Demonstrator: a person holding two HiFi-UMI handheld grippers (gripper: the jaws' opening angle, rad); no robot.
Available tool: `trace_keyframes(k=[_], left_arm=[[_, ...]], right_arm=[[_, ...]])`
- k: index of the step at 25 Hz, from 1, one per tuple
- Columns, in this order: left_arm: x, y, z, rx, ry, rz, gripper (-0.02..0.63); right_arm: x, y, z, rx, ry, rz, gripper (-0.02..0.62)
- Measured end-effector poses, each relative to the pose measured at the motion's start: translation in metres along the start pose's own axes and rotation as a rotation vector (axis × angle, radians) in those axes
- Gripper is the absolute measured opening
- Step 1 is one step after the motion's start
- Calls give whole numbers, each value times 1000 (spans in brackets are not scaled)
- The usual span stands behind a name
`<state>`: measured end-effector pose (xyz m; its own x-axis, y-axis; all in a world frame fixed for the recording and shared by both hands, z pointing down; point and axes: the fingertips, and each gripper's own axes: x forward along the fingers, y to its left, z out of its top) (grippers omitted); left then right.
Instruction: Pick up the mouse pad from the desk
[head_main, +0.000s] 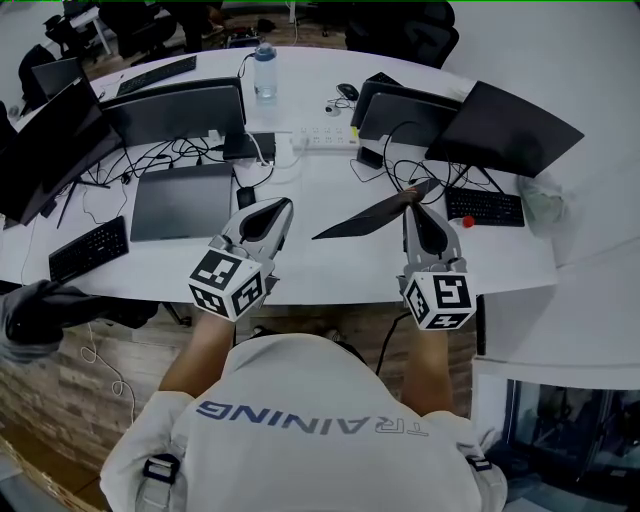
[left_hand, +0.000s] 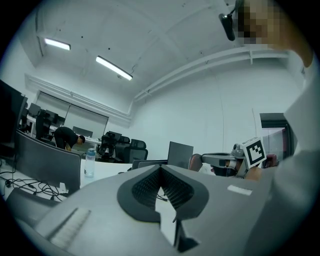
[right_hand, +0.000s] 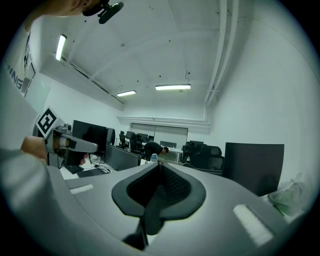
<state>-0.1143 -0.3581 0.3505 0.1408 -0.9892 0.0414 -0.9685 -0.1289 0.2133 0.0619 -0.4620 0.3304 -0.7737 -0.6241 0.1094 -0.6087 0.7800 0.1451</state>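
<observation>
The black mouse pad (head_main: 365, 218) hangs clear of the white desk (head_main: 330, 270), seen nearly edge-on and slanting down to the left. My right gripper (head_main: 412, 200) is shut on its right end. In the right gripper view the pad (right_hand: 152, 210) shows as a dark flap pinched between the ribbed pads of that gripper (right_hand: 160, 167). My left gripper (head_main: 285, 205) hovers over the desk to the left of the pad, apart from it. Its jaws (left_hand: 161, 169) meet at the tips with nothing between them.
Behind the grippers lie a grey laptop (head_main: 183, 200), tangled cables, a power strip (head_main: 325, 138) and a water bottle (head_main: 265, 72). Dark monitors stand at left (head_main: 50, 150) and right (head_main: 505, 125). Keyboards lie at left (head_main: 88, 248) and right (head_main: 485, 207).
</observation>
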Motion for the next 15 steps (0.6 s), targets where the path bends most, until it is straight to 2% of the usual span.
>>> trace_keyframes(k=[15], left_arm=[[-4,4,-3,-4,0,14,0]], right_arm=[[5,9,4,-12,2,17,37]])
